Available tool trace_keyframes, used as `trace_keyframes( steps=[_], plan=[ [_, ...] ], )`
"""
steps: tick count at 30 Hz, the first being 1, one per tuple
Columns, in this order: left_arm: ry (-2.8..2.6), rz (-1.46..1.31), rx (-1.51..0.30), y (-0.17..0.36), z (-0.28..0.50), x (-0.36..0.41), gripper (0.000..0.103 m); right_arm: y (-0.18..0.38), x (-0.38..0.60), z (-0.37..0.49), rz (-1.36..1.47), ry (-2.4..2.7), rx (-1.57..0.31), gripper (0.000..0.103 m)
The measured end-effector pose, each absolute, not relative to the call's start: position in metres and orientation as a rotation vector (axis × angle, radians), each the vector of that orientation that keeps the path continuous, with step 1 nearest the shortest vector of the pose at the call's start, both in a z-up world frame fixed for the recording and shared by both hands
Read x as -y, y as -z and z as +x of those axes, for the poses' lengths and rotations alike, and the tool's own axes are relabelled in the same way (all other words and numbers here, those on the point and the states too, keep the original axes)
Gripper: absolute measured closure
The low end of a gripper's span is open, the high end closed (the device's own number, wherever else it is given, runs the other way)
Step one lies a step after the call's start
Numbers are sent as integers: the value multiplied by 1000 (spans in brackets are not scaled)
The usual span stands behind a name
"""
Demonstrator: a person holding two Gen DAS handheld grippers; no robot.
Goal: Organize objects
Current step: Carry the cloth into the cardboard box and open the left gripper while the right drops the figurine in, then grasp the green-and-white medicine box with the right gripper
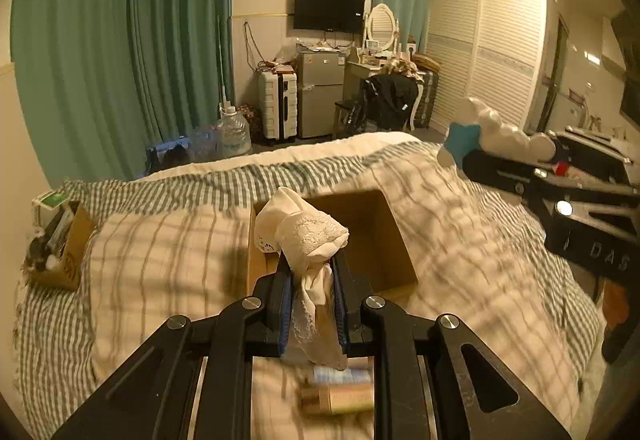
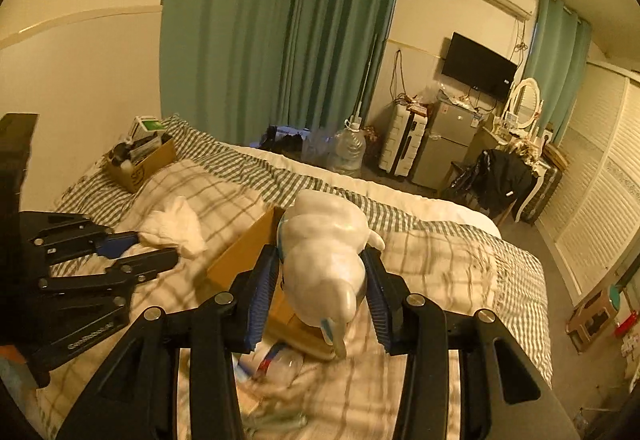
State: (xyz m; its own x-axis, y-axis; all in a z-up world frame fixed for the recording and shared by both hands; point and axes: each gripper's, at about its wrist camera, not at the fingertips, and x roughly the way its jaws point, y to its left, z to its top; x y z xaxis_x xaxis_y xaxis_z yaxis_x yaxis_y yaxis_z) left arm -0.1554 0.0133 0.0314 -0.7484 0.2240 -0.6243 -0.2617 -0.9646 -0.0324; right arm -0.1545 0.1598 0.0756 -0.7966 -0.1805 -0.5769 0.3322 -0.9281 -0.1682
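Note:
My left gripper (image 1: 311, 264) is shut on a cream lace cloth (image 1: 308, 232) and holds it above the near edge of an open cardboard box (image 1: 384, 240) on the bed. The cloth also shows in the right wrist view (image 2: 176, 226). My right gripper (image 2: 320, 264) is shut on a white snowman figure (image 2: 324, 252) with a blue scarf, held over the same box (image 2: 244, 252). In the left wrist view the right gripper (image 1: 472, 155) holds the figure (image 1: 504, 131) at the right, above the bed.
A second cardboard box (image 1: 64, 248) full of items sits at the bed's far left corner, also in the right wrist view (image 2: 140, 159). Tubes and small packets (image 1: 340, 392) lie on the checked blanket (image 1: 168, 264) under my left gripper. More clutter (image 2: 276, 360) lies under the right gripper.

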Motion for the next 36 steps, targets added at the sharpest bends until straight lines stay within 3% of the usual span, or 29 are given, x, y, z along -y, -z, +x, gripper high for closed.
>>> trace_keyframes(
  steps=[9, 16, 22, 25, 27, 29, 31, 36],
  plan=[
    [-2704, -1078, -106, 28, -248, -31, 85, -2, -158, -271, 1046, 2686, -306, 61],
    [-2646, -1163, -122, 81, -279, -43, 85, 68, -156, -311, 1185, 2621, -321, 61],
    [-2596, -1185, -149, 101, -291, -46, 84, 91, -169, -321, 1174, 2633, -296, 61],
    [-2574, -1181, -134, 98, -291, -49, 68, 88, -170, -318, 1151, 2646, -291, 55],
    [-2592, -1161, -125, 93, -287, -48, 37, 76, -175, -311, 1117, 2676, -289, 36],
    [-2632, -1129, -137, 84, -280, -47, 30, 61, -179, -304, 1089, 2701, -280, 35],
    [-2651, -1117, -168, 74, -271, -47, 30, 43, -185, -292, 1062, 2719, -276, 35],
    [-2694, -1105, -144, 43, -238, -35, 11, 5, -190, -252, 1012, 2724, -324, 31]
  ],
)
